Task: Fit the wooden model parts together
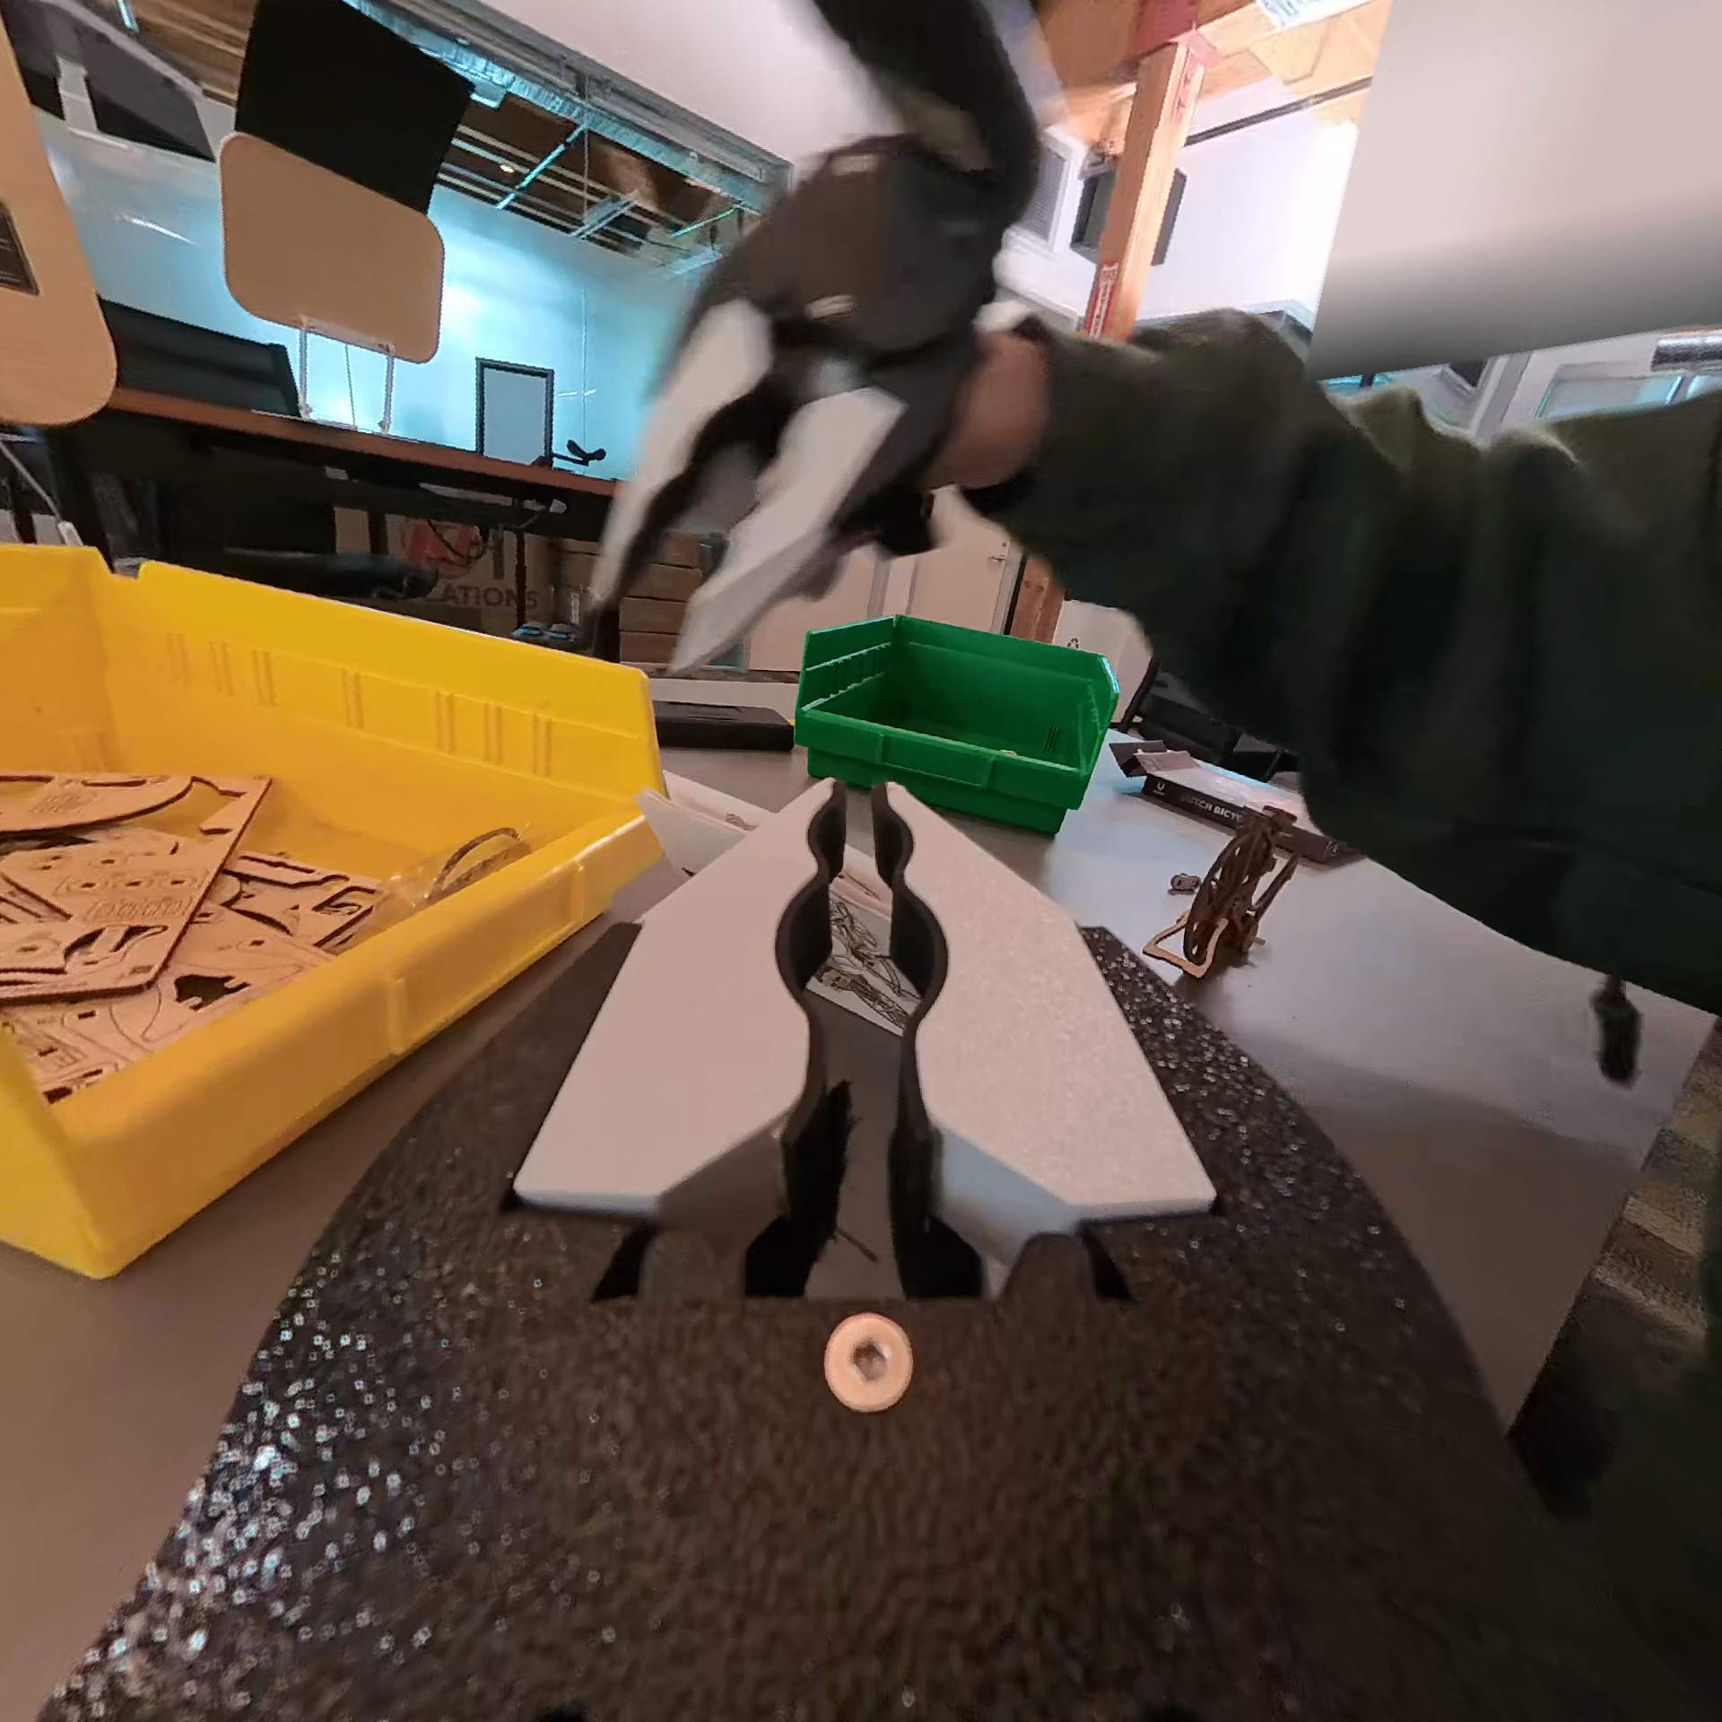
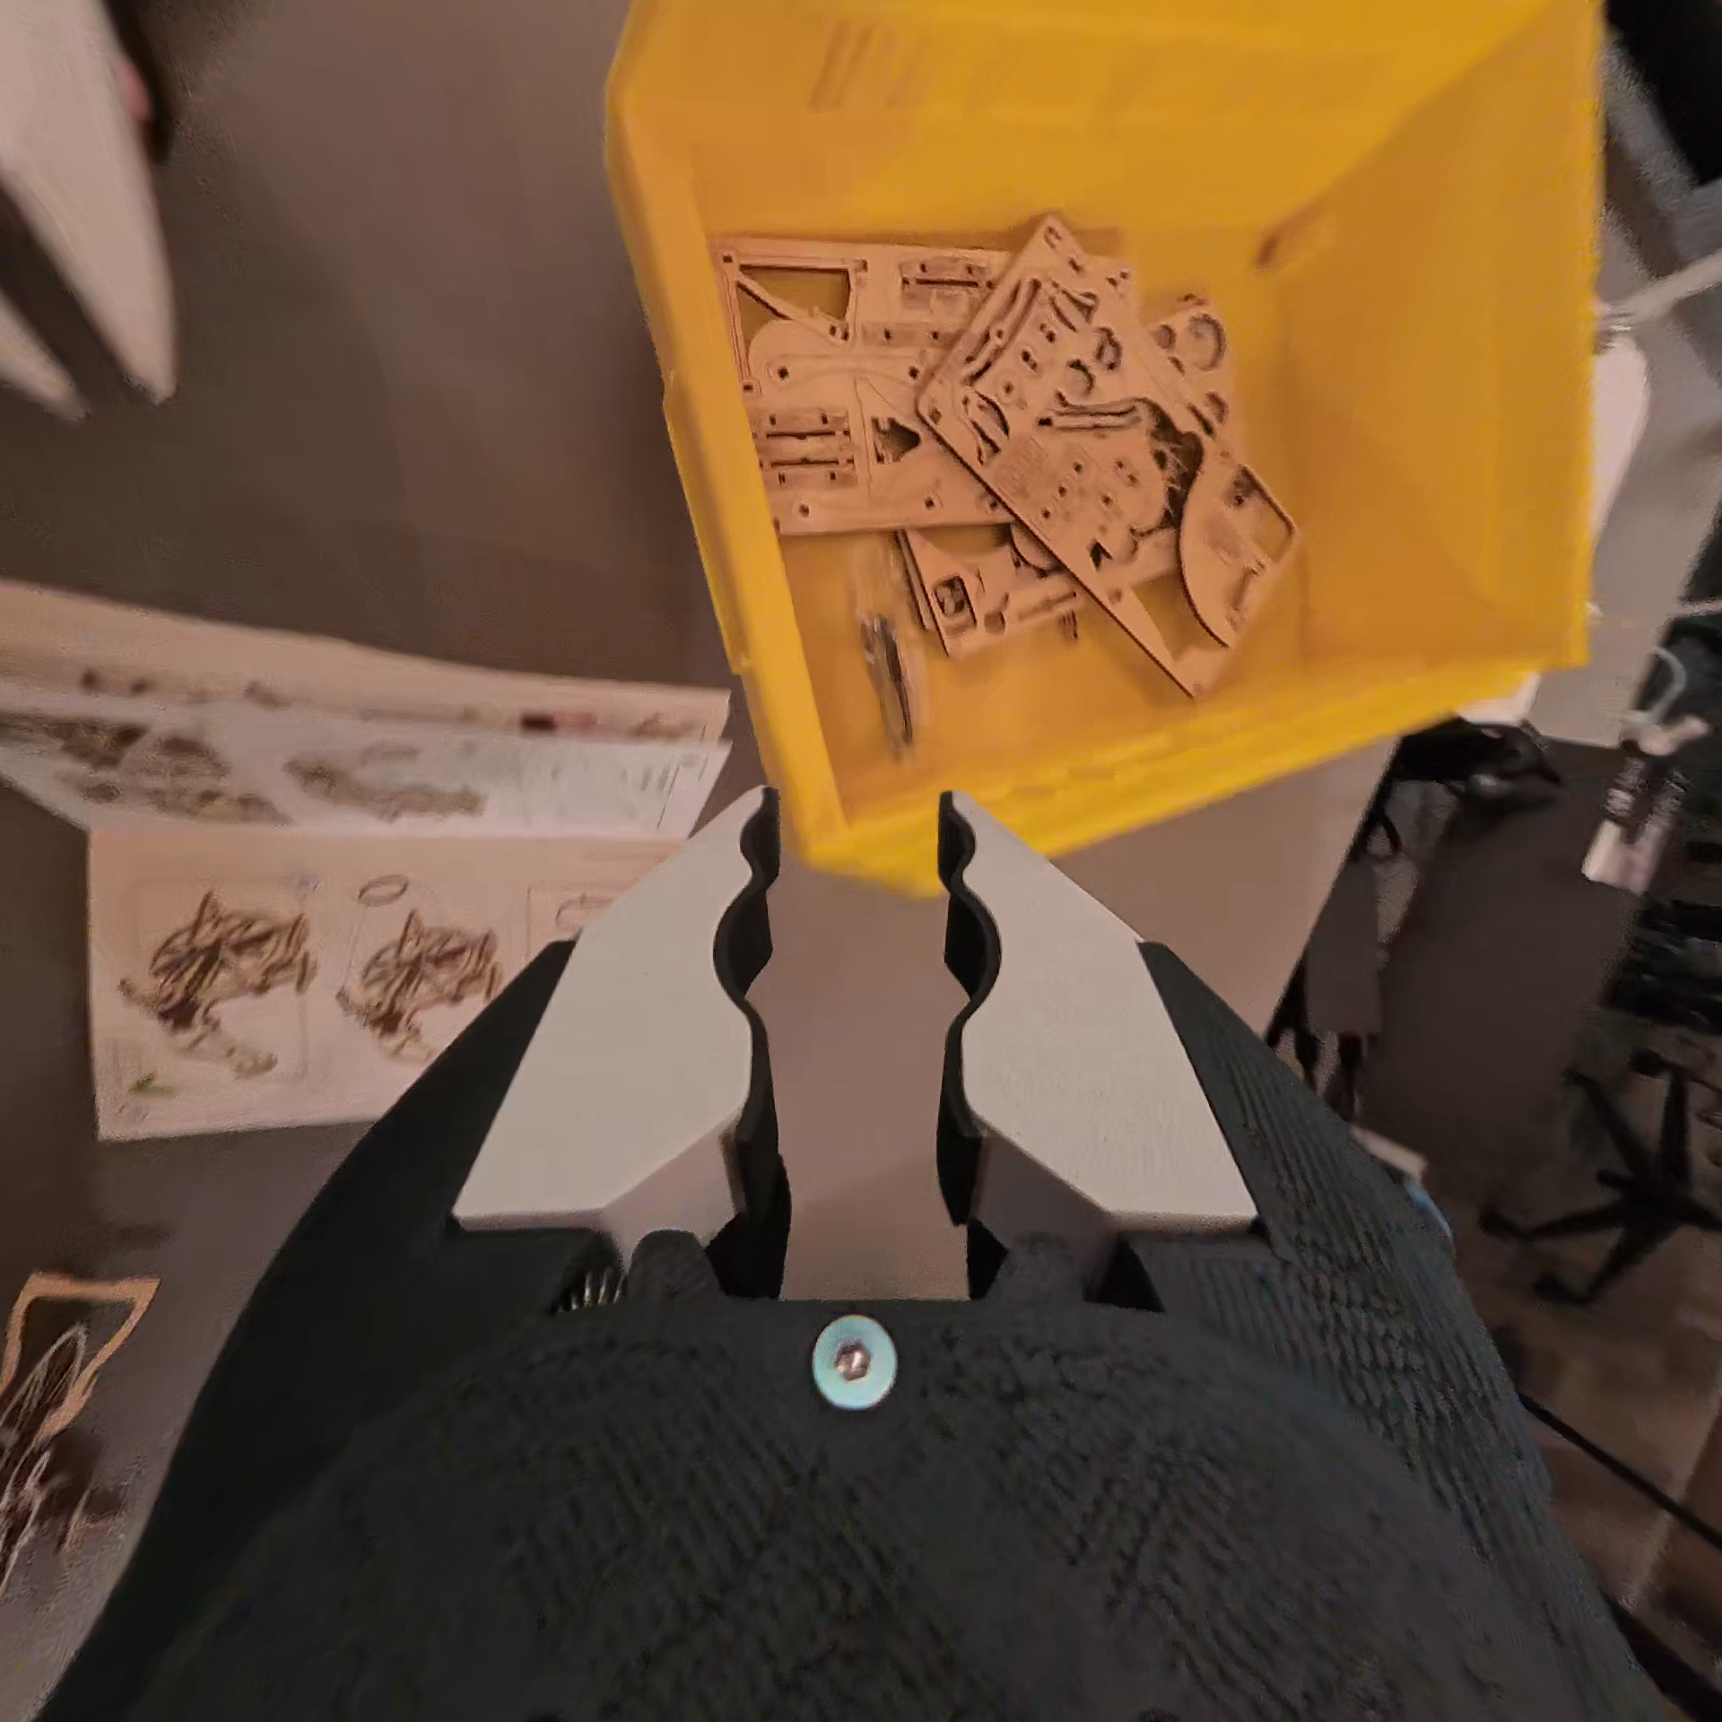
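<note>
From the left wrist view, the left gripper (image 1: 857, 792) rests low over the grey tabletop (image 1: 1305, 1072), and its jaws are nearly closed with nothing between them. The yellow bin (image 1: 391, 708) lies at about 10 o'clock from these jaws, close by, and the wooden part sheets (image 1: 121, 895) lie flat inside it. The near wall of the bin stands between the jaws and the sheets, so a reach from here must, I think, go over that wall. At 12 o'clock, farther off, stands a green bin (image 1: 941, 736); what it holds is hidden. At 2 o'clock a small half-built wooden model (image 1: 1230, 895) stands on the tabletop. The right gripper (image 1: 671, 606) hangs in the air at 11 o'clock, blurred, with its tips pointing down toward the yellow bin.

From the right wrist view, the right gripper (image 2: 857, 820) looks down from above, and its jaws are open and empty. The yellow bin (image 2: 1398, 280) is at 12 to 1 o'clock, and its near corner is just past the tips. The wooden part sheets (image 2: 1006, 438) lie piled there, the long axis of the top sheet running from 11 toward 5 o'clock. This gripper seems the better placed to pick. The instruction sheets (image 2: 354, 745) lie at 9 o'clock, apart from the path.
</note>
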{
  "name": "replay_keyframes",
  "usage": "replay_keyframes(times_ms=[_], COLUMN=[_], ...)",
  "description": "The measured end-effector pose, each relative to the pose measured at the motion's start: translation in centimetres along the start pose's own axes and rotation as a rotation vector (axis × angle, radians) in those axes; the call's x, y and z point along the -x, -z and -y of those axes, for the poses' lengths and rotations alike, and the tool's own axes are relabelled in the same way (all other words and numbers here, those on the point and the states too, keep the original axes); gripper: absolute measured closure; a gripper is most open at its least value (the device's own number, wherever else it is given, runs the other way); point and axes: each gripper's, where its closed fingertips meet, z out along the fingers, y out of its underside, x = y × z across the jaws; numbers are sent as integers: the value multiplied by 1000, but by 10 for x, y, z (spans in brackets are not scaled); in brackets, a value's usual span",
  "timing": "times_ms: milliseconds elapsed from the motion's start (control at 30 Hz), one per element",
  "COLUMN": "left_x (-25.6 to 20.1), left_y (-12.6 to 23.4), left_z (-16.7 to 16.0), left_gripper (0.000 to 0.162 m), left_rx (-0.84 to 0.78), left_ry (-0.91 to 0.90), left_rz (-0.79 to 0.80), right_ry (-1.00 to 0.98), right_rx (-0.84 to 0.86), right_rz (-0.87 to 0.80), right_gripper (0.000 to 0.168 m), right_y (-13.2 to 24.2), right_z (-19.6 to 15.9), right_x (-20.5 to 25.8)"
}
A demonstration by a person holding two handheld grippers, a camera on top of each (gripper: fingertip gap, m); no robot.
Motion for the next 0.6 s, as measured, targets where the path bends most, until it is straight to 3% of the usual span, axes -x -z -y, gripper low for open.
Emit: replay_keyframes(times_ms=[167, 400, 500, 600], left_x=[-4, -10, -11, -9], left_y=[1, 1, 0, 1], left_z=[1, 1, 1, 2], left_gripper=[157, 155, 153, 152], left_rx=[-8, -8, -7, -10], left_ry=[-4, -18, -5, 9], left_rz=[-21, -57, -66, -61], right_ry=[11, 4, 19, -14], right_rx=[218, 369, 427, 353], right_rz=[100, 183, 185, 68], right_gripper=[134, 134, 150, 167], right_y=[-71, -103, -113, -105], right_z=[-7, -8, -16, -4], right_x=[-10, -12, -9, -22])
